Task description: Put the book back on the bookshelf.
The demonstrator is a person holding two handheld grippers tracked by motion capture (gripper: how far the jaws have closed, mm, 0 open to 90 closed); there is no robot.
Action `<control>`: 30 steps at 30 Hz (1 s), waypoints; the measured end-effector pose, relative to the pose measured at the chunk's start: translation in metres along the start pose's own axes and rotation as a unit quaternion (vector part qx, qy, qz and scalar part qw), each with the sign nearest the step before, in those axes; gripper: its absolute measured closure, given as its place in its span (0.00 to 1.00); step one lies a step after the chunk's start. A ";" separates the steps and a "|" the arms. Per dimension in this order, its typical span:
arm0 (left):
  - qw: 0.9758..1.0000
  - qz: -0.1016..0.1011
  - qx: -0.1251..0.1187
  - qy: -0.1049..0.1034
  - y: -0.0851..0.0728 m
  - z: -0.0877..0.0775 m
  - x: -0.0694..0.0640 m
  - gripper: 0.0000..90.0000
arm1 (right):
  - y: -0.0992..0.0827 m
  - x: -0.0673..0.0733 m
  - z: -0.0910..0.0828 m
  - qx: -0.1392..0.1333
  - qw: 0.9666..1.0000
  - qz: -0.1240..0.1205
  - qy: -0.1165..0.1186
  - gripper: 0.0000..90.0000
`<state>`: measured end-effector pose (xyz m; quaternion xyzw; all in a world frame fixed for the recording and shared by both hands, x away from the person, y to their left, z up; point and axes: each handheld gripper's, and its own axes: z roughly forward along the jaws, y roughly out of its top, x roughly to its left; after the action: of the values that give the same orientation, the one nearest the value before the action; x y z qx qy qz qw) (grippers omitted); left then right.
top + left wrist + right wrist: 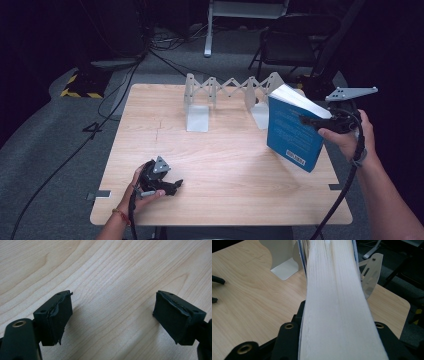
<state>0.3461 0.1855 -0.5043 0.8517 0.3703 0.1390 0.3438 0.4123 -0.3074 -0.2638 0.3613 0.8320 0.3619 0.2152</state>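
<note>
Book [292, 132]: blue cover, clamped across its page block by your right gripper [312, 120], held tilted in the air over the table's [220, 165] right side, just in front of the rack [225, 97].
Rack: folding bookends at the far edge; likely destination, judging by the setup.
Left gripper [172, 186]: jaws spread, nothing between them, resting near the front left edge.
Handling note: square the book upright before lowering, aim its bottom edge between two dividers, and keep your grip firm; the pages may slip.
</note>
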 end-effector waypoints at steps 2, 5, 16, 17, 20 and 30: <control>1.000 0.000 0.000 0.000 0.000 0.000 0.000 0.17 | 0.003 -0.003 0.001 0.001 1.000 0.004 -0.005 0.68; 1.000 0.000 0.000 0.001 0.000 0.000 0.000 0.17 | 0.010 -0.007 0.004 -0.005 1.000 0.011 -0.016 0.67; 1.000 -0.001 -0.001 0.007 0.002 0.002 0.000 0.16 | 0.029 -0.012 0.012 -0.032 0.999 0.016 -0.035 0.67; 1.000 0.001 0.000 0.006 0.002 0.002 0.000 0.16 | 0.031 -0.014 0.013 -0.031 0.999 0.021 -0.031 0.67; 1.000 0.001 0.001 0.005 0.002 0.002 0.000 0.16 | 0.035 -0.016 0.017 -0.034 0.999 0.026 -0.030 0.67; 1.000 0.001 0.004 0.003 0.003 0.003 0.001 0.14 | 0.050 -0.029 0.029 -0.041 0.997 0.037 -0.048 0.67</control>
<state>0.3498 0.1837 -0.5043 0.8531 0.3706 0.1402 0.3395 0.4712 -0.2921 -0.2418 0.4000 0.7913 0.3856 0.2554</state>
